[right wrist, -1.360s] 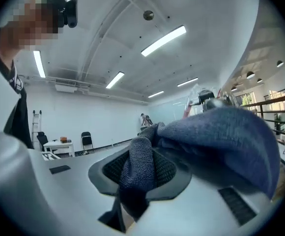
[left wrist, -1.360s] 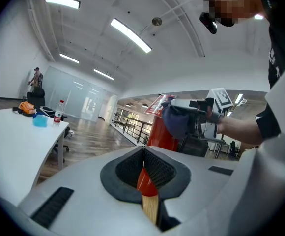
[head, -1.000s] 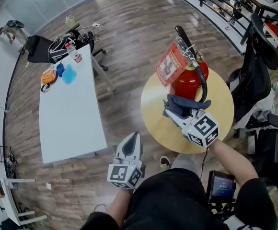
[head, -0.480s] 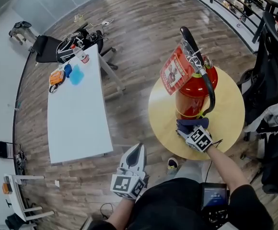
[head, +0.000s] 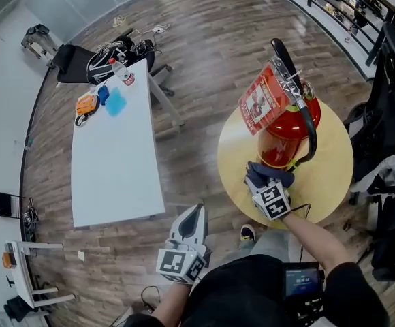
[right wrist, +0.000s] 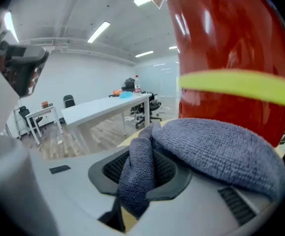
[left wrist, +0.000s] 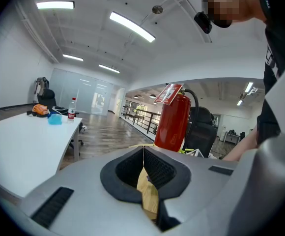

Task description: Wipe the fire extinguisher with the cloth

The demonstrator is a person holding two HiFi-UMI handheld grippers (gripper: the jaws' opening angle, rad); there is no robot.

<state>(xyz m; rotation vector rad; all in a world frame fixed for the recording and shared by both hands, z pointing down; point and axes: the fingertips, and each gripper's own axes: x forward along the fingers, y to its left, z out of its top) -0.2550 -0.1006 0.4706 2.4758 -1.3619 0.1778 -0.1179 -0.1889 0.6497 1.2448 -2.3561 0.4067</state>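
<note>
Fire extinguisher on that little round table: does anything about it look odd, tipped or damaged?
Only its perch is unusual: the fire extinguisher stands upright on the round table. No dents or spills show. The right tongs hold a grey cloth near its base.

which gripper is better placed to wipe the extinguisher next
Right. The right hand-held gripper is shut on the cloth, close against the fire extinguisher; the left hand-held gripper is shut, empty and away from it.

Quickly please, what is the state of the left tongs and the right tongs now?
Left tongs: closed, holding nothing.
Right tongs: closed on the cloth, by the fire extinguisher.
</note>
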